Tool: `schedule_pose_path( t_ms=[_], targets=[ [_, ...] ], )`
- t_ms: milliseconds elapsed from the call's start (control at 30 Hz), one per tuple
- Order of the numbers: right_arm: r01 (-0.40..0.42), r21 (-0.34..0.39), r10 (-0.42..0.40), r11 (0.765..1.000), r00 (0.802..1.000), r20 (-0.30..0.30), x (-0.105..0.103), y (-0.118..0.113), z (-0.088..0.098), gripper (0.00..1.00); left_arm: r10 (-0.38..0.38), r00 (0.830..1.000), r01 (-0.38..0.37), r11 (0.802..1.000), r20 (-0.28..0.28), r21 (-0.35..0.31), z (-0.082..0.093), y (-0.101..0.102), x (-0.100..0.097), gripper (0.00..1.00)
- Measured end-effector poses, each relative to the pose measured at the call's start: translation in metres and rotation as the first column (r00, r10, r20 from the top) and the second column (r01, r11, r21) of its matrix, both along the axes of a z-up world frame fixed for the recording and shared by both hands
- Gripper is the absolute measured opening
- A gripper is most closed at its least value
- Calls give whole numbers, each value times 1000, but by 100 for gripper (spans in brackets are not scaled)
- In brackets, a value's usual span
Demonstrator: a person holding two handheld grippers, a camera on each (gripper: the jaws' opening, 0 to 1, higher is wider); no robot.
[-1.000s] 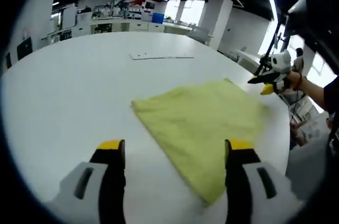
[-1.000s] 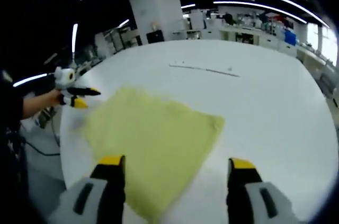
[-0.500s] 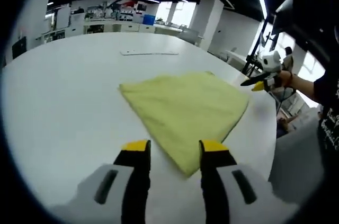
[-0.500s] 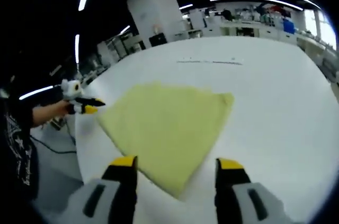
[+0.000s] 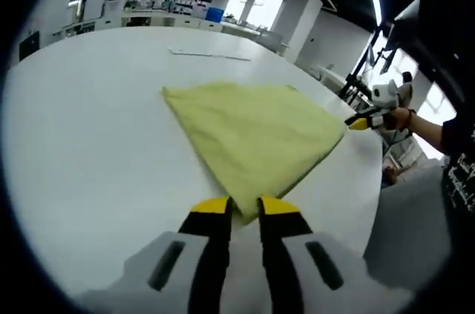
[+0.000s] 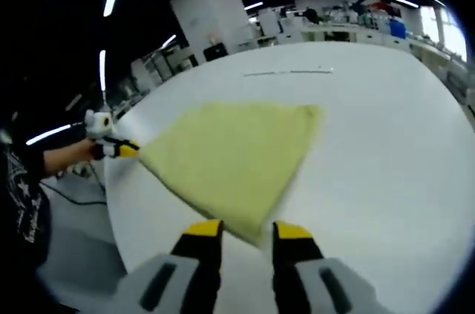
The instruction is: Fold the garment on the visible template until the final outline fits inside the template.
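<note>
Corner-grasp step: left gripper [image 5: 243, 208] and right gripper [image 6: 248, 234] jaws narrowed around near corners of yellow garment [image 5: 252, 132] on white bench [image 5: 89, 136]; next, probably lift and fold across.

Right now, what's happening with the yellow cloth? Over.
Both hand-held grippers nearly closed around near corners. Yellow cloth flat on white table. Nothing blocking.

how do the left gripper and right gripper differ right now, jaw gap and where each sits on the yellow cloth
The left gripper has its jaws nearly together on a near corner of the yellow cloth; the right gripper shows a wider jaw gap around its own corner. The left one's grip looks pinched, though that is a judgement; the right one's grip is unclear. Both have yellow-tipped jaws and meet the cloth at opposite corners on the white table.
</note>
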State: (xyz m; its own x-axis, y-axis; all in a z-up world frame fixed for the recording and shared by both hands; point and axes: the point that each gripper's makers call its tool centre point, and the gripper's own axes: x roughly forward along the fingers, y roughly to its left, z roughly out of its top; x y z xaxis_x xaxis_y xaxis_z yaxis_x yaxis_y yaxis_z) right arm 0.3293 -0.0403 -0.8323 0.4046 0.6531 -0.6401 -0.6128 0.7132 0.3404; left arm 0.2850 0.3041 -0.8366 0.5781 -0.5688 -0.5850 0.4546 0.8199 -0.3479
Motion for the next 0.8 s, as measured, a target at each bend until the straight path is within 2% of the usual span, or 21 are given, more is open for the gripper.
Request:
schedule_pose_path(
  t_ms=[100,300,467,800],
  targets=[
    [1,6,-1,1000,1000,4,1,-1,-3,9,14,1000,-15,1000,-12,-21,-2,0,1,6],
    [15,28,-15,1000,1000,13,5,-2,-5,0,25,999,-26,999,-21,-44,-1,-2,1,0],
    [8,9,-8,1000,1000,19,3,-6,-8,0,39,999,-41,998,-34,-57,-2,0,-1,0],
    [-7,16,7,1000,1000,24,-11,-6,-3,0,25,1000,-25,999,0,-31,0,1,-11,0]
  ],
)
